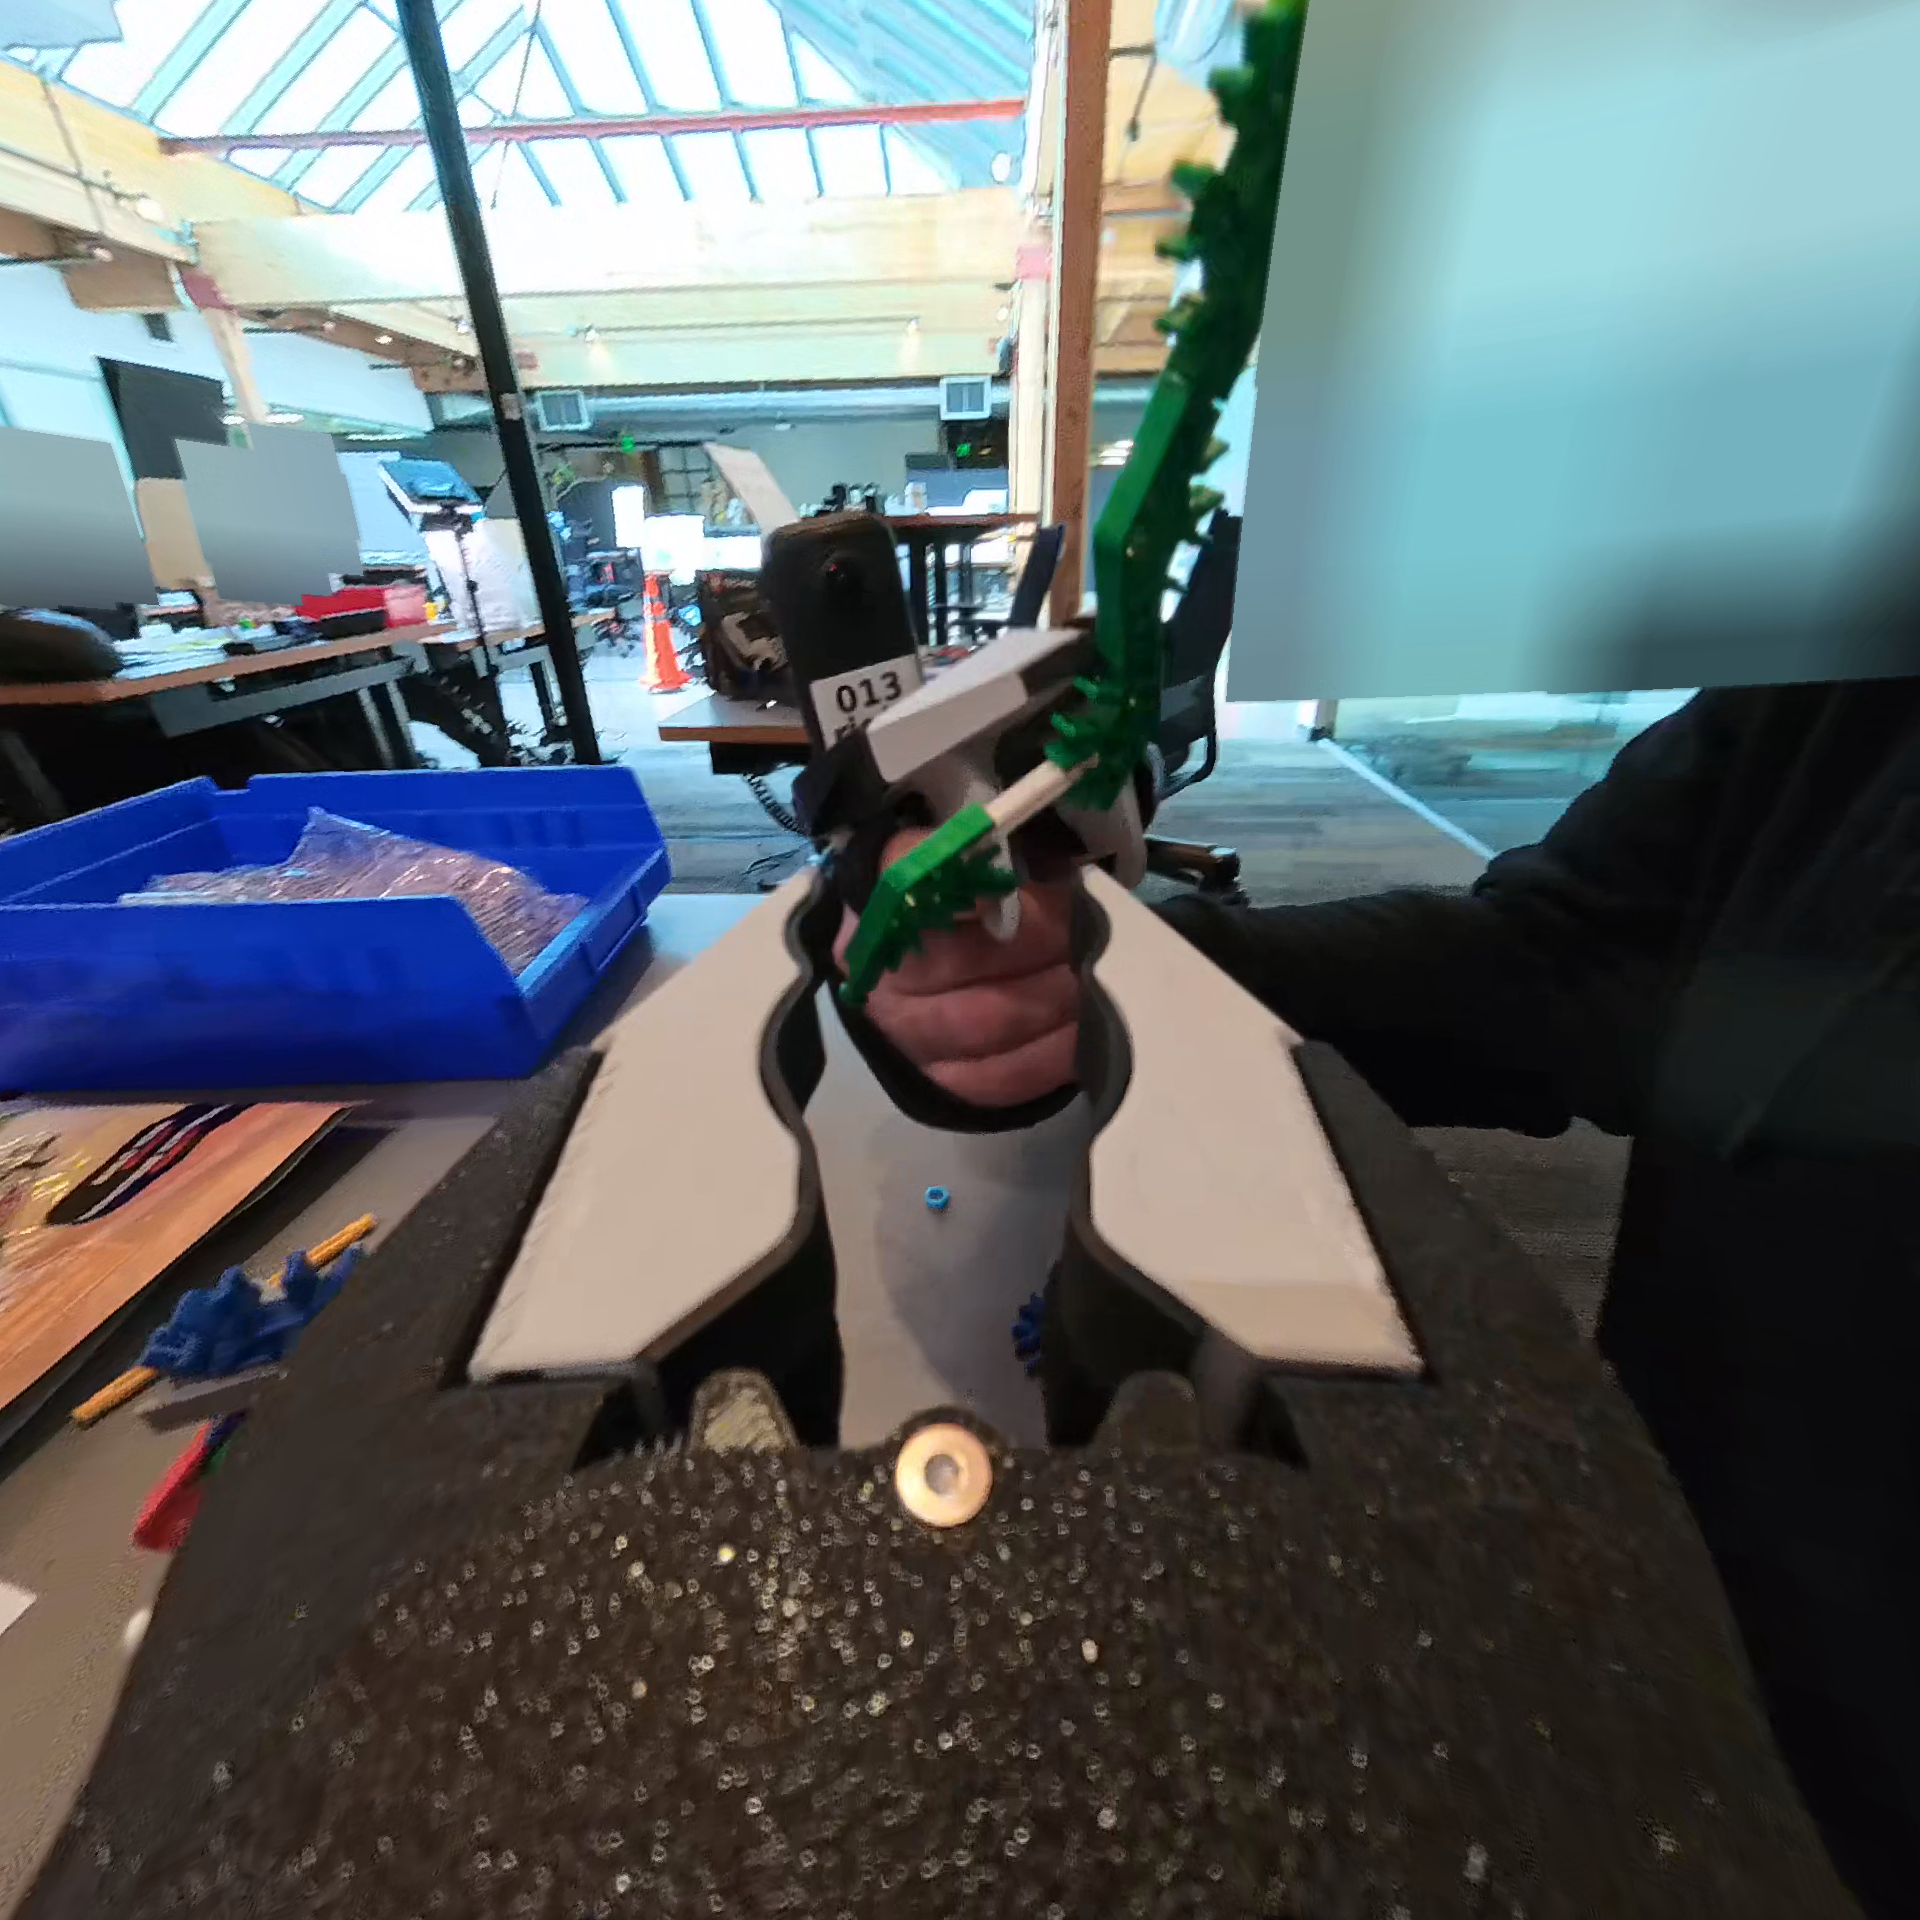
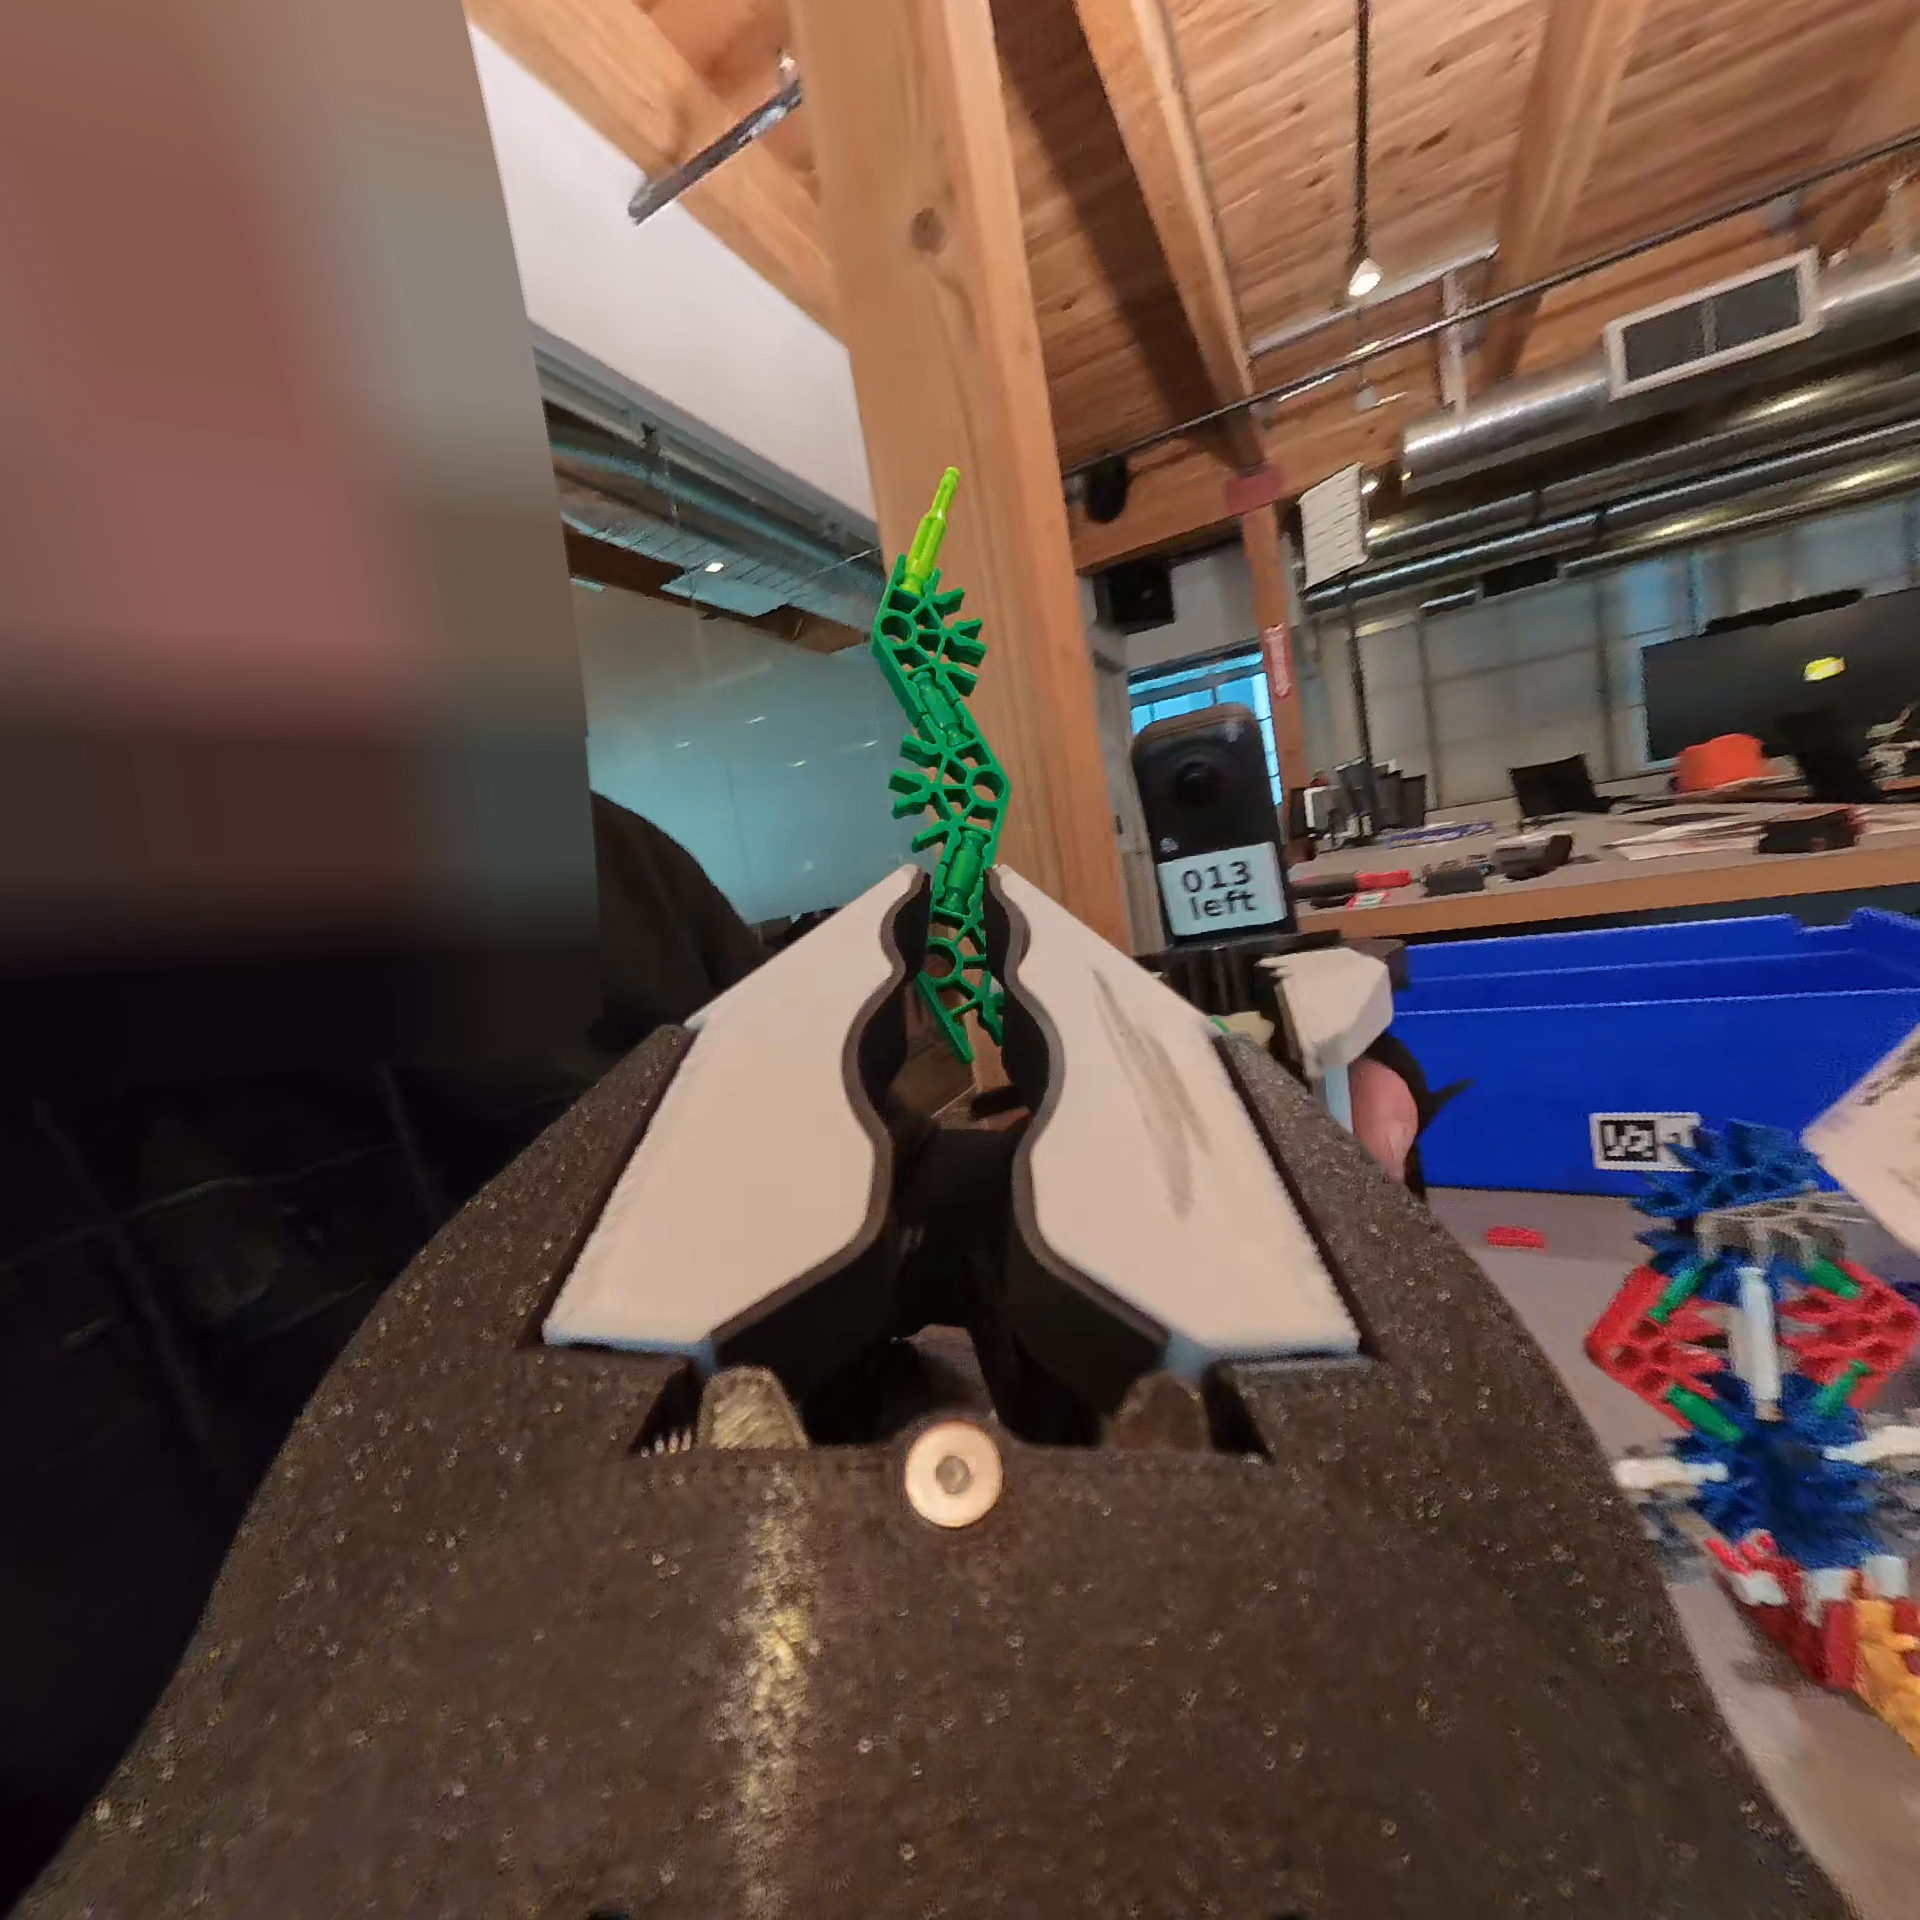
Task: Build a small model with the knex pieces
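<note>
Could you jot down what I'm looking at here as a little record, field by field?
Setting: workshop table in an open office
Right claw: shut on a green chain of toy connectors, held upward
Left claw: open, empty, facing the right claw
Chain tip: light green rod
On table: blue bin, colourful toy model, small blue ring

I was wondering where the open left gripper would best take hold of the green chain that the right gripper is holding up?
Probably the short lower section sticking out below the right gripper, reached straight ahead from the left gripper. It is the chain's nearest free part, and flat, so the fingers could close across its faces. The long upper run zigzags away overhead.
</note>
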{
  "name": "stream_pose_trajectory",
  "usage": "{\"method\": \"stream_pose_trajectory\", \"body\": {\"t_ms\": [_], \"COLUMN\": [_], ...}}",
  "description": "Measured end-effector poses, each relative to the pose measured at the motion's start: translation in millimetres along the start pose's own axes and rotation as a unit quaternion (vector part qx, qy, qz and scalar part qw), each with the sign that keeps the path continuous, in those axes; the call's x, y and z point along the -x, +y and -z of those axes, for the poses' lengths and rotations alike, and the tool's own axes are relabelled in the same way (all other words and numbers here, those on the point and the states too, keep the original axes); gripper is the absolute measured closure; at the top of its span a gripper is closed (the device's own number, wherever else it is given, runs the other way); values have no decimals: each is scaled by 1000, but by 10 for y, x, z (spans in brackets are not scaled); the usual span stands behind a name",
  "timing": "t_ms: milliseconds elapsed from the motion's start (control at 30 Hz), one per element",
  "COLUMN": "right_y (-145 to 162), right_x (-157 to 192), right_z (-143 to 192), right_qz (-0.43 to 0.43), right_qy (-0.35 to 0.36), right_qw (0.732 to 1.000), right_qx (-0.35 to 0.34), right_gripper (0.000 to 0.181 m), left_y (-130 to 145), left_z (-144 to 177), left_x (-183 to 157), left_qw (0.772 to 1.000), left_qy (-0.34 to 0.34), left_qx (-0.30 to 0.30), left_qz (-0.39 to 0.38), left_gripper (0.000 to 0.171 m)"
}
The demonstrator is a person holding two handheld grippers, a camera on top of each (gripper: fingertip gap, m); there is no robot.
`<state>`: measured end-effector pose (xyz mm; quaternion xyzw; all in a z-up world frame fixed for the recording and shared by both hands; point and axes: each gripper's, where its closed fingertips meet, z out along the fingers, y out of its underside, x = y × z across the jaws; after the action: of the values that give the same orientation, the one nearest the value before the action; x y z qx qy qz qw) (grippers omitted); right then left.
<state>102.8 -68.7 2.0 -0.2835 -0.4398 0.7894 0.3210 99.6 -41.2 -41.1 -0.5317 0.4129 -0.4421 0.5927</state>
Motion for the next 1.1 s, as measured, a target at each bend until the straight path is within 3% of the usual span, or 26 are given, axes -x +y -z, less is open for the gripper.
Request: {"method": "stream_pose_trajectory", "body": {"t_ms": [100, 200, 367, 633, 700, 733, 800, 967, 1100], "right_y": [74, 72, -87, 215, 331, 400, 445, 309, 184], "right_x": [32, 0, -295, -549, -597, -656, -727, -691, -674], "right_z": [-49, -37, 149, 333, 351, 386, 430, 401, 412], "right_qz": [-13, -18, 15, 103, 118, 126, 131, 100, 76], "right_qy": [-18, -13, 95, 214, 227, 243, 261, 253, 248], "right_qw": [1000, 1000, 995, 963, 953, 944, 934, 951, 961], "right_qx": [9, 6, -16, 125, 162, 186, 205, 146, 94], "right_gripper": [172, 172, 163, 154, 161, 172, 172, 176, 176], "left_y": [37, 67, 95, 382, 472, 497, 545, 415, 390], "left_z": [6, 13, 73, 166, 176, 179, 187, 181, 174], "left_x": [-88, -72, 92, 238, 229, 246, 287, 354, 335], "left_qw": [999, 999, 999, 985, 977, 974, 968, 981, 987], "left_qy": [39, 36, -17, -44, -37, -41, -45, -56, -58], "left_qx": [2, 6, 40, 164, 208, 223, 245, 183, 150], "left_qz": [9, 11, 4, 17, 18, 13, 18, 32, 26], "left_gripper": [151, 152, 167, 167, 166, 166, 166, 155, 163]}}
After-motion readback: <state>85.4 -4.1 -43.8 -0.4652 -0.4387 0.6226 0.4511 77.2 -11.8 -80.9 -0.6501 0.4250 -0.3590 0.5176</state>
